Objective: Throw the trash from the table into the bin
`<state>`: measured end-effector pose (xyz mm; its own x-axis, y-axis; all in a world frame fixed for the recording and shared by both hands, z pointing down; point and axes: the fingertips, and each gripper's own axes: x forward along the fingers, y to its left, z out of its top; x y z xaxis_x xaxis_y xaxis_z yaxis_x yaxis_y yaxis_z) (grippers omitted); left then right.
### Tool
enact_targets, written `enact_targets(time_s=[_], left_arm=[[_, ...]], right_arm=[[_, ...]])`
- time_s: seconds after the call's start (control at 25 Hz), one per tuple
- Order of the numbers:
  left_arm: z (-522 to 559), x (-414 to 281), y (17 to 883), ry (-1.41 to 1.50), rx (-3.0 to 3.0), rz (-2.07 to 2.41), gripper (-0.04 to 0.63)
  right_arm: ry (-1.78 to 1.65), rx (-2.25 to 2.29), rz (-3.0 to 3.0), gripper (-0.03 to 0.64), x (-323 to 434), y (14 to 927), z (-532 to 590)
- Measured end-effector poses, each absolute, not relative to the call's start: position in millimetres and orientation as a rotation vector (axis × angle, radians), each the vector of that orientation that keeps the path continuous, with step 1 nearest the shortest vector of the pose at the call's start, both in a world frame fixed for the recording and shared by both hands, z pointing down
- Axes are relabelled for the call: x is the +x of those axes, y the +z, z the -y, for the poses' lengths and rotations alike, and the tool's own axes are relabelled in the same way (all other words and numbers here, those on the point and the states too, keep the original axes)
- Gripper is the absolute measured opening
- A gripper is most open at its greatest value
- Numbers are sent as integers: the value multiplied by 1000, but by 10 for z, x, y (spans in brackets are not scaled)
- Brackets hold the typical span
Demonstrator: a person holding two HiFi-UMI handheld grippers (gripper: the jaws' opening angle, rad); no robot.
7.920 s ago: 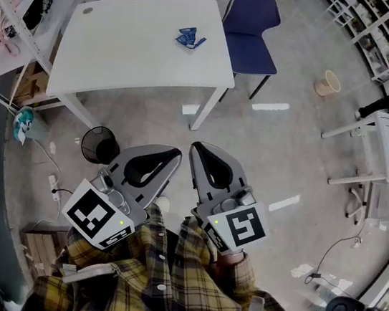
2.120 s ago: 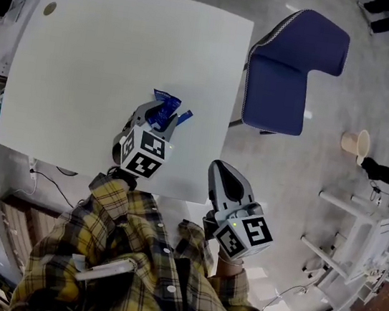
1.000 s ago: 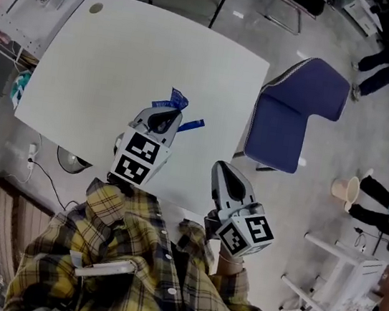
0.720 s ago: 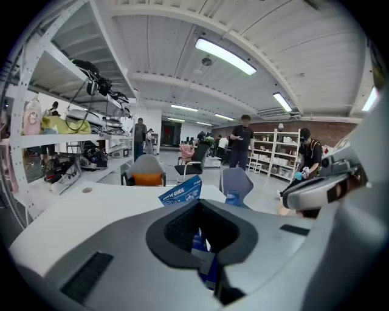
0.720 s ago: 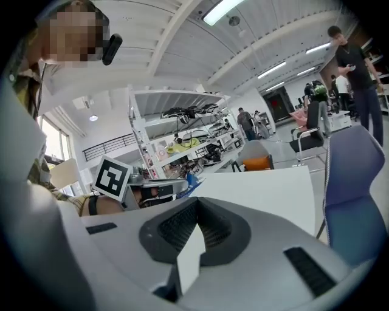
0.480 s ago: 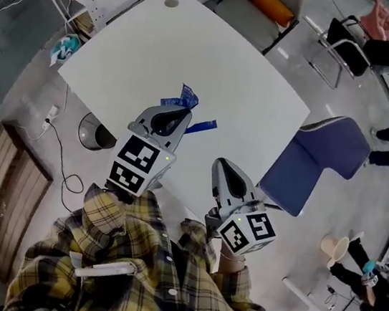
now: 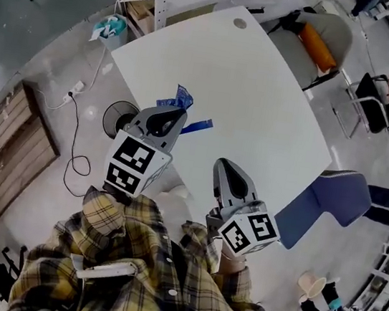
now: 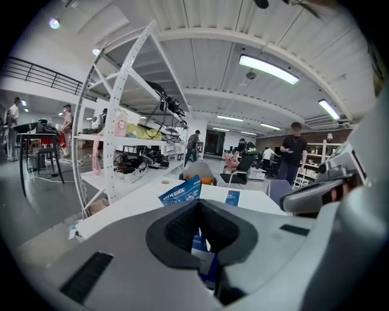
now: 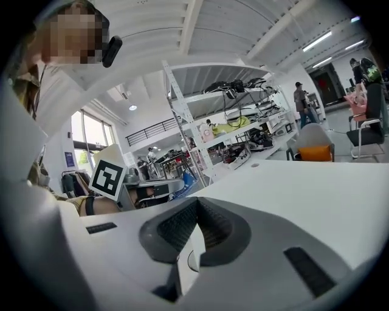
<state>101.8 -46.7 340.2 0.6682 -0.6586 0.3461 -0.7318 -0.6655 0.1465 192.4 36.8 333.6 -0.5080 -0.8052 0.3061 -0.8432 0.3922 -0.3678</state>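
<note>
Left gripper (image 7: 177, 112) with wrapper (image 7: 180, 99), bin (image 7: 111, 112) nearby

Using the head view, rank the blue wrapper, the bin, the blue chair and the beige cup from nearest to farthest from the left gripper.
1. Blue wrapper: pinched in the left gripper.
2. Bin: just left of it, low down.
3. Blue chair: far right.
4. Beige cup: lower right, beyond the chair.

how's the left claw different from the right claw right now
The left claw is clamped on a blue wrapper; the right claw is shut on nothing. The left claw is nearer the black bin than the right claw. Both point toward the white table.
</note>
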Motion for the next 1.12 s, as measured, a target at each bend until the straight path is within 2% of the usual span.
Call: enact_targets(time_s=[0.72, 1.12], left_arm=[[1197, -1894, 3817, 434, 2488, 1199, 8], [1046, -2467, 4758, 543, 2311, 1168, 8]], right_arm=[[710, 1331, 2543, -2, -950, 3628, 643], [737, 1167, 2531, -2, -1767, 4063, 1009]])
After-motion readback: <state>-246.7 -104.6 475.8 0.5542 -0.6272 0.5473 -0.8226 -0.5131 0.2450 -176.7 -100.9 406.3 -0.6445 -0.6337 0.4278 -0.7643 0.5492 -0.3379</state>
